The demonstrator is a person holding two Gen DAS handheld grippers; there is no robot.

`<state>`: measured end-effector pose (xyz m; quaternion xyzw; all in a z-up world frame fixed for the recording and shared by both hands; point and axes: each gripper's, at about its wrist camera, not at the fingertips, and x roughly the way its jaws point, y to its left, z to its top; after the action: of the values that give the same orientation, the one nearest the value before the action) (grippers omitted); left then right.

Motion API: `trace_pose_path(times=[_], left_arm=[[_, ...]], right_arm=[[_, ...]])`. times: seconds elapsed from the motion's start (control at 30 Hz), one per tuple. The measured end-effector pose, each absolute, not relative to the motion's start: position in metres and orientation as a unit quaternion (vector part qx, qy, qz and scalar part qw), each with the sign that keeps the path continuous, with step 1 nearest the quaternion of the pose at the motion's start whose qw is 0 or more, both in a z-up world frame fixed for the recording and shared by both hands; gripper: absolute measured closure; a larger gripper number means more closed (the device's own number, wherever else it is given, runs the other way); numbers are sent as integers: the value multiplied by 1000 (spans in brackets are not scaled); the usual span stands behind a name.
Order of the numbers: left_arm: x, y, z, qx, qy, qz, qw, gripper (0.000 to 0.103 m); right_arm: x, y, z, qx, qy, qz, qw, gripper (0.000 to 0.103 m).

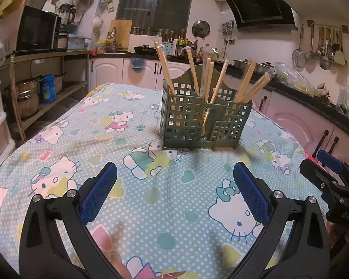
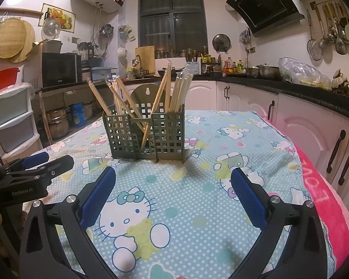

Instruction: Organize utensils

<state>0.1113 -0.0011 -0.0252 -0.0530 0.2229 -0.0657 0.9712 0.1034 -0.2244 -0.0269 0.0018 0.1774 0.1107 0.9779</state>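
A green slotted utensil holder (image 1: 203,122) stands upright on the table, also in the right wrist view (image 2: 146,134). Several wooden chopsticks (image 1: 211,81) lean in its compartments, some in clear sleeves (image 2: 179,90). My left gripper (image 1: 174,186) is open and empty, low over the cloth, well short of the holder. My right gripper (image 2: 173,187) is open and empty, also short of the holder. The right gripper shows at the right edge of the left wrist view (image 1: 328,174); the left gripper shows at the left edge of the right wrist view (image 2: 39,165).
The table carries a blue cartoon-cat cloth (image 1: 151,200) with a pink towel (image 2: 318,186) along its right edge. White cabinets and a dark counter (image 2: 290,88) run behind and to the right. A shelf with pots (image 1: 35,93) and plastic drawers (image 2: 14,121) stand left.
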Motion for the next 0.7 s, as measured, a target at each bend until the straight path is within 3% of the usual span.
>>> trace_pose_path(times=[0.7], left_arm=[[110,0,-25,-53,223,-63,971,11]], right_arm=[[103,-225,-27,4,178,107,978,6]])
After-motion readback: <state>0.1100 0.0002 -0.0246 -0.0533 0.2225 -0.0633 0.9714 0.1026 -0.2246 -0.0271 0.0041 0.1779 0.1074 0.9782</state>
